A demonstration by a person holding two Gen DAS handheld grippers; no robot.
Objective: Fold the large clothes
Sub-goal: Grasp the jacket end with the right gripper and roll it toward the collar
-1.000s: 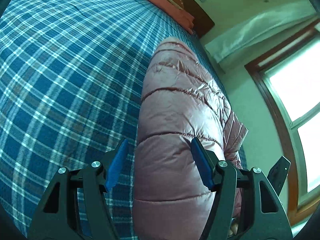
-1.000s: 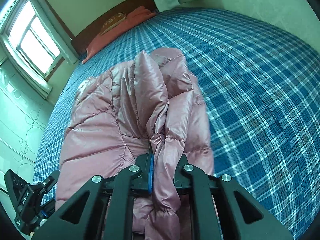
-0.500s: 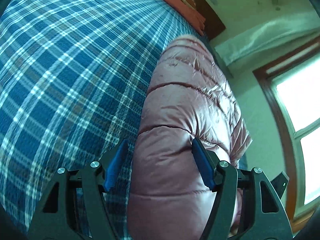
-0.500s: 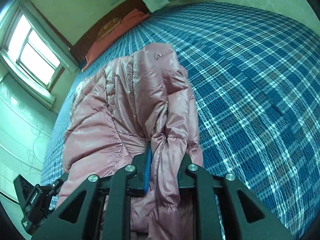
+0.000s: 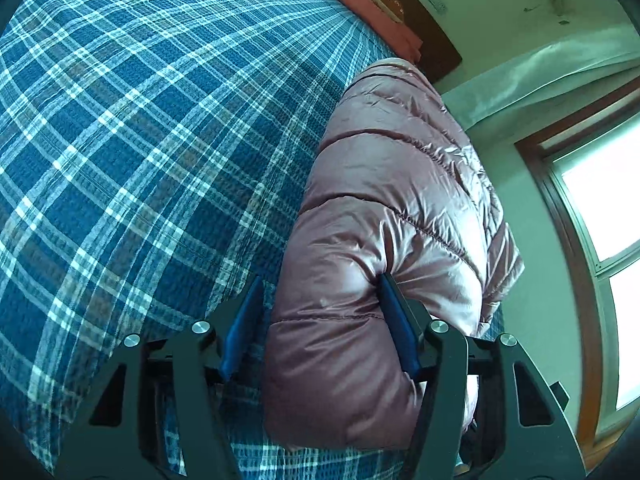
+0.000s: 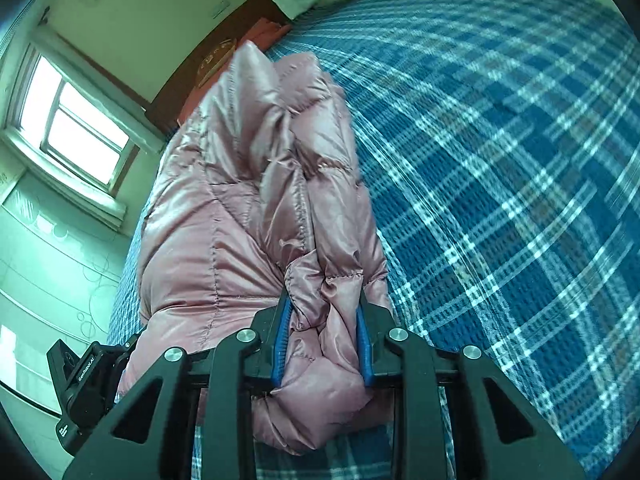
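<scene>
A pink quilted puffer jacket point(image 5: 392, 200) lies folded lengthwise on a blue plaid bed point(image 5: 140, 140). My left gripper point(image 5: 320, 316) is open, its blue pads wide apart around the jacket's near edge; the right pad presses the fabric, the left pad stands clear of it. In the right wrist view the jacket point(image 6: 248, 208) is bunched and lifted at my end. My right gripper point(image 6: 322, 320) is shut on a thick wad of its fabric, jaws a little parted around it. The left gripper's body point(image 6: 84, 380) shows at lower left.
The plaid bed cover point(image 6: 500, 160) stretches wide to the right of the jacket. A red pillow point(image 5: 360, 4) and dark headboard point(image 5: 424, 28) lie at the far end. A window point(image 6: 72, 128) and wall stand beside the bed.
My right gripper's jaws have parted somewhat around the fabric, and it has lifted and pulled the jacket end closer. My left gripper has moved closer to the jacket and stays open.
</scene>
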